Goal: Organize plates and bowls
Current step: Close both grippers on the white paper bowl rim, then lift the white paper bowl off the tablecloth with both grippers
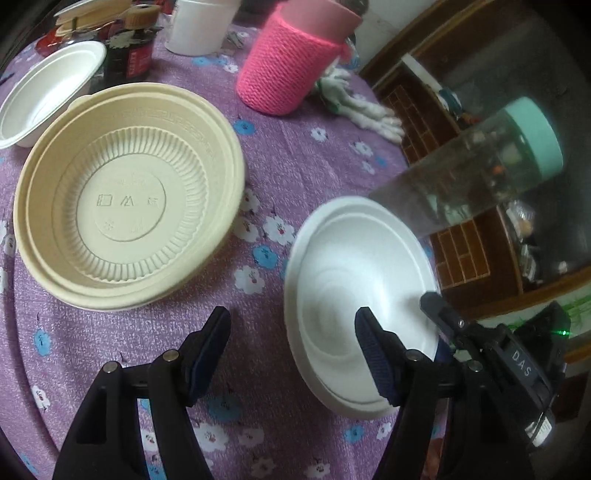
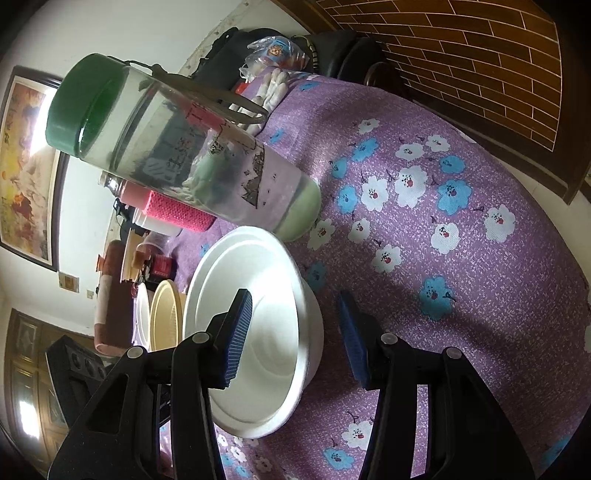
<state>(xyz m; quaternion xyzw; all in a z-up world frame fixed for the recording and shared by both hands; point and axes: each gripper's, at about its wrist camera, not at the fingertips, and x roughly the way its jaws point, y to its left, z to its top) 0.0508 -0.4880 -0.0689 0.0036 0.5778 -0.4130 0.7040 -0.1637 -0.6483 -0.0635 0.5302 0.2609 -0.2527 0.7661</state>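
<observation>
Your surface [image 1: 303, 155] is a round one under a purple cloth printed with white and blue flowers, with brown brick-patterned panelling beyond its edge. A clear bottle [image 2: 177, 147] with a green lid stands just behind the white bowl [image 2: 255, 332], and a container in a pink knitted sleeve [image 1: 284, 62] stands farther back beside a white cup [image 1: 199, 26].

Your right claw [image 2: 295, 339] straddles the rim of the white bowl: one blue pad sits over the inside of the bowl, the other outside its wall above the cloth. The jaws stand apart, and you can see a gap between the outer pad and the bowl's wall, so nothing is pinched.

Your left claw [image 1: 291, 350] is spread too, hovering over bare cloth, with its right finger in front of the white bowl's [image 1: 354, 295] near rim; contact cannot be judged. To its left the large tan bowl [image 1: 129, 195] rests upright on the cloth, and a second white bowl [image 1: 48, 92] sits just behind it.
</observation>
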